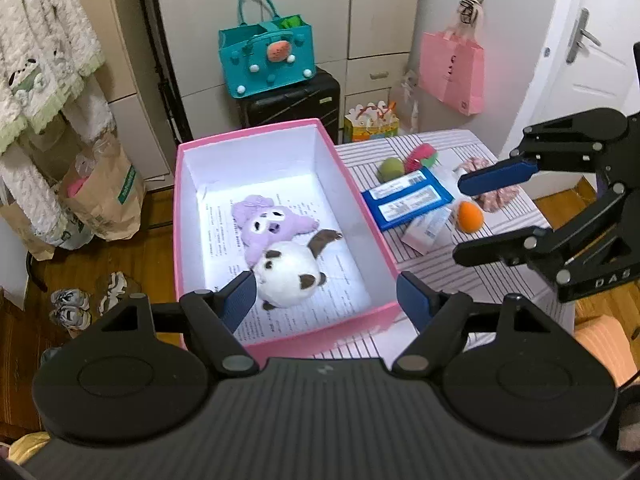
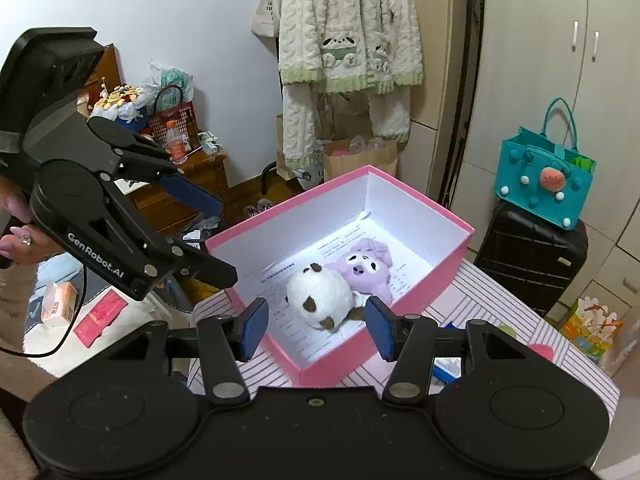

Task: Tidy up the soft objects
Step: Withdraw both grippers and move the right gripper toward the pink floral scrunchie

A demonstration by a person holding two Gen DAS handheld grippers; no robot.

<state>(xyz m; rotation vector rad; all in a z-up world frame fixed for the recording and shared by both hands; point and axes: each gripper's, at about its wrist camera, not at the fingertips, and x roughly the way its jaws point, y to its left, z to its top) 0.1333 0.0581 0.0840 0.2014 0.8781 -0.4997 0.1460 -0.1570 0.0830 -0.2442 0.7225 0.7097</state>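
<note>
Inside the pink box on the striped table, a white puppy plush lies touching a purple plush. Both the left tool and right tool hover spread, holding nothing.

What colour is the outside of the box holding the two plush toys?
Pink outside, white inside; the box shows best in the right wrist view.
</note>
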